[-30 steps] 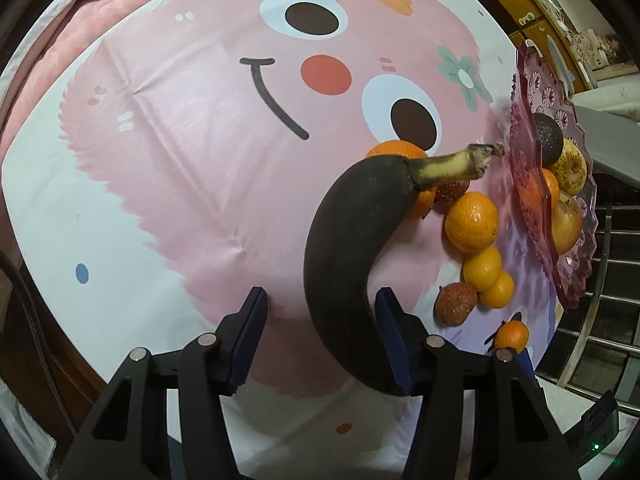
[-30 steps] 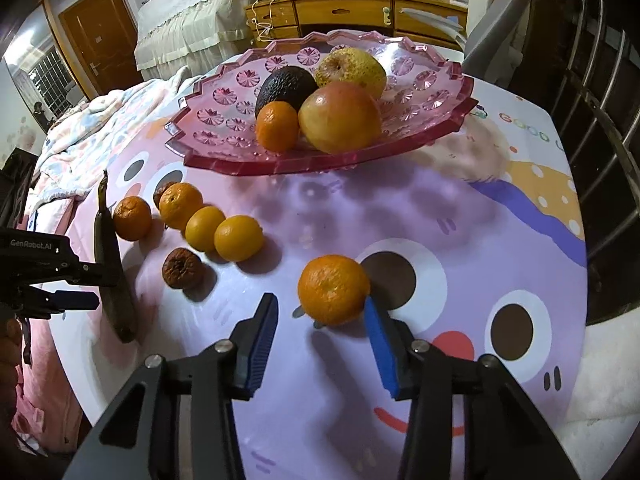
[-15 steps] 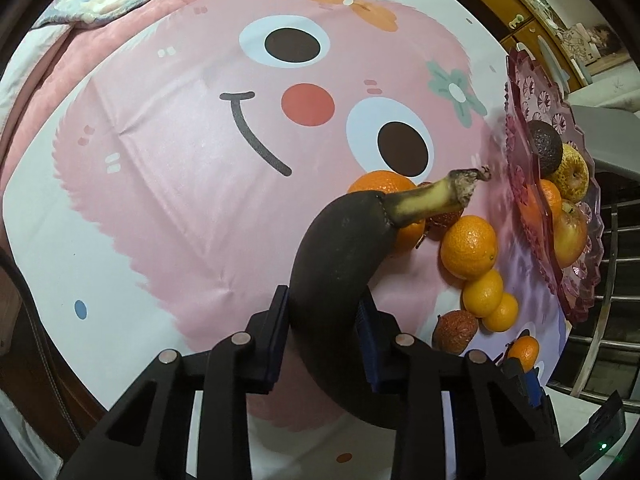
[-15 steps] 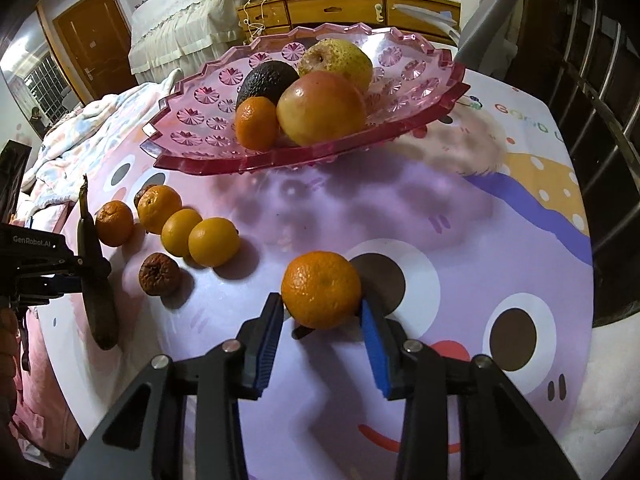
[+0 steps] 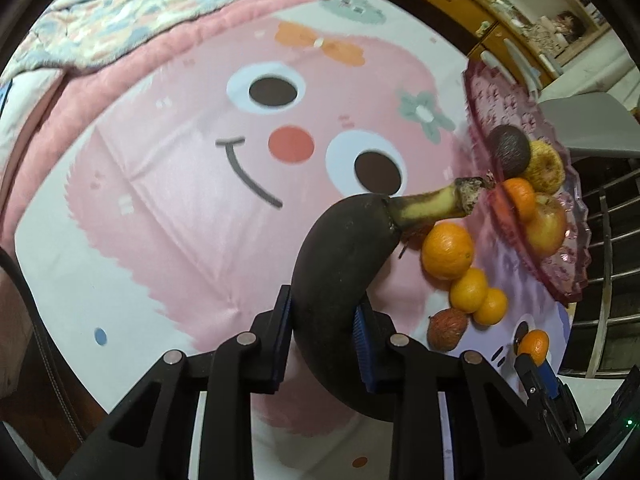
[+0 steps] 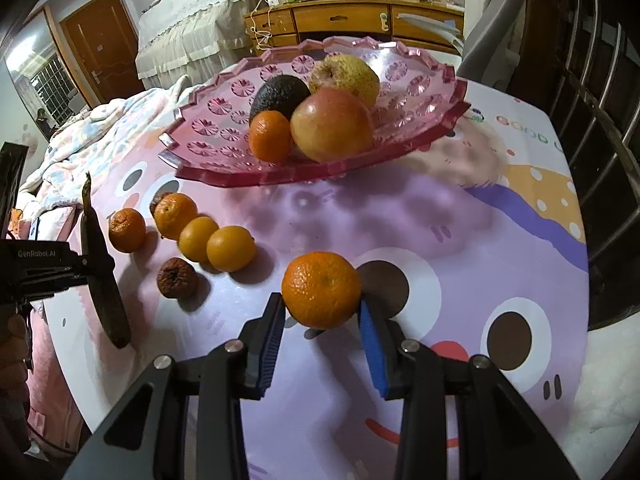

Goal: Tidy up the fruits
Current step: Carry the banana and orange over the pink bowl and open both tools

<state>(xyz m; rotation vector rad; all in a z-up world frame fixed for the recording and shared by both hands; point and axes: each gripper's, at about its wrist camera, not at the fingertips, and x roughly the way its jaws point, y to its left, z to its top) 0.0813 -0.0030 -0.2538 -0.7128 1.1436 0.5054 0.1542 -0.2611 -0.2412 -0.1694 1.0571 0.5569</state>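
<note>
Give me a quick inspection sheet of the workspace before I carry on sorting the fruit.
Surface: round table under a pink and purple cartoon-face cloth.
Job's things: pink glass dish holding four fruits; five small orange fruits and two shrivelled brown ones loose on the cloth.
Clutter: nothing seen.
Grippers: left tongs shut on blackened banana; right tongs shut on orange mandarin.
Cables: white cords on the wooden sideboard.
Surroundings: bed, door, grey chair, metal railing.

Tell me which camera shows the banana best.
Left wrist: the banana fills the center, clamped in the left gripper, black skin and yellow stem clear. The right wrist view shows it only small and edge-on at the left.
</note>
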